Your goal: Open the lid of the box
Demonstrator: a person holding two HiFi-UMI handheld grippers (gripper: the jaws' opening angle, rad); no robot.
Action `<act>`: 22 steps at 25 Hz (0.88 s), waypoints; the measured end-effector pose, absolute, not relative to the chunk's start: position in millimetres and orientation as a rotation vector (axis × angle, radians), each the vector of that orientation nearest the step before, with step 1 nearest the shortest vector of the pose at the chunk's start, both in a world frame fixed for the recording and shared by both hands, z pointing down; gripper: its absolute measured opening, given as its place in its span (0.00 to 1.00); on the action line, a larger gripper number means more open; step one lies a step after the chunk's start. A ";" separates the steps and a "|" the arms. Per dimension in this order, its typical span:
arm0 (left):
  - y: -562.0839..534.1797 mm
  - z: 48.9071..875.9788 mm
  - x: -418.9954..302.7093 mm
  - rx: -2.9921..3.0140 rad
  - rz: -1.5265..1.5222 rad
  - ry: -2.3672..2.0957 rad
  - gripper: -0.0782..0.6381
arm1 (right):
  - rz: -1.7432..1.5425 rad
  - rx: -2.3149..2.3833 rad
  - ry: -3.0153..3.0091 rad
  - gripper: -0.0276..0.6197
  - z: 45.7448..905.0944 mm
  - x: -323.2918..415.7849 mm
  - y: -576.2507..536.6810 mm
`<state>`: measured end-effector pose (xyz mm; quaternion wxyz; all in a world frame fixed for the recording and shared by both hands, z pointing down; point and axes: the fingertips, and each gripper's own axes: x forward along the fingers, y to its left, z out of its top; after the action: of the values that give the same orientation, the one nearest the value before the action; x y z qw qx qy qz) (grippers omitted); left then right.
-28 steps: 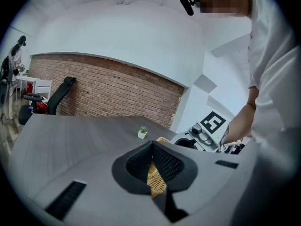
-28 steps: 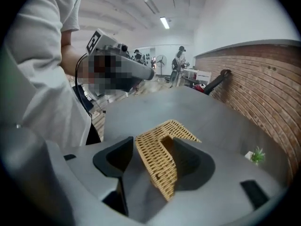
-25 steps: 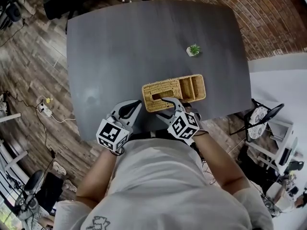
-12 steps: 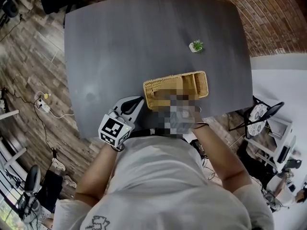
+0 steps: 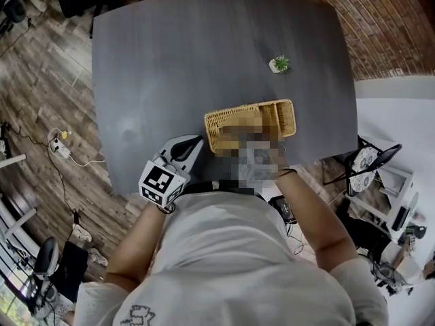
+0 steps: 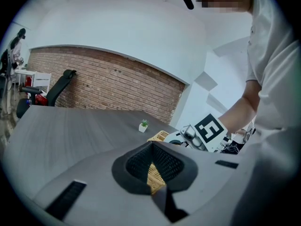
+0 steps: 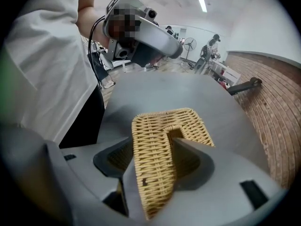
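Observation:
A long wicker box (image 5: 284, 117) lies near the table's front edge, its right end showing open compartments. A woven lid (image 5: 219, 122) with a slot covers its left part. In the right gripper view my right gripper (image 7: 153, 144) points steeply down onto the lid (image 7: 155, 159). One finger (image 7: 188, 152) sits in the slot and the strip beside it fills the gap. Its jaws have just been closing on that strip. In the head view a mosaic patch hides this gripper. My left gripper (image 5: 196, 141) (image 6: 151, 145) rests shut and empty just left of the box.
A small potted plant (image 5: 278, 64) (image 6: 143, 125) stands further back on the dark grey table (image 5: 204, 53). A black chair (image 5: 370, 165) stands off the table's right corner. A brick wall runs behind. My right gripper's marker cube (image 6: 210, 131) shows in the left gripper view.
My right hand has sunk a little onto the lid and rolled slightly. A mosaic patch now covers it in the head view. The left gripper and the box have not moved.

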<state>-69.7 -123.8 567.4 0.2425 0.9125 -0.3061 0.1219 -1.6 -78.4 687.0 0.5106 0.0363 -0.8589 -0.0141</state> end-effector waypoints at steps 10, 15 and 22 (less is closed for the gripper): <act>-123.5 554.3 -74.7 2.520 0.316 -0.835 0.12 | -0.007 0.062 -2.083 0.41 663.1 -3.2 -80.0; -123.0 544.4 -76.4 2.551 0.302 -0.825 0.12 | -0.044 0.045 -2.085 0.35 648.8 -6.6 -77.8; -128.5 527.4 -78.4 2.598 0.263 -0.821 0.12 | -0.117 0.058 -2.062 0.23 629.3 -9.7 -80.9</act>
<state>-78.4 -128.5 527.4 0.2009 0.9298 -0.2937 0.0940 -9.7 -80.9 629.3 0.5122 0.0243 -0.8571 -0.0486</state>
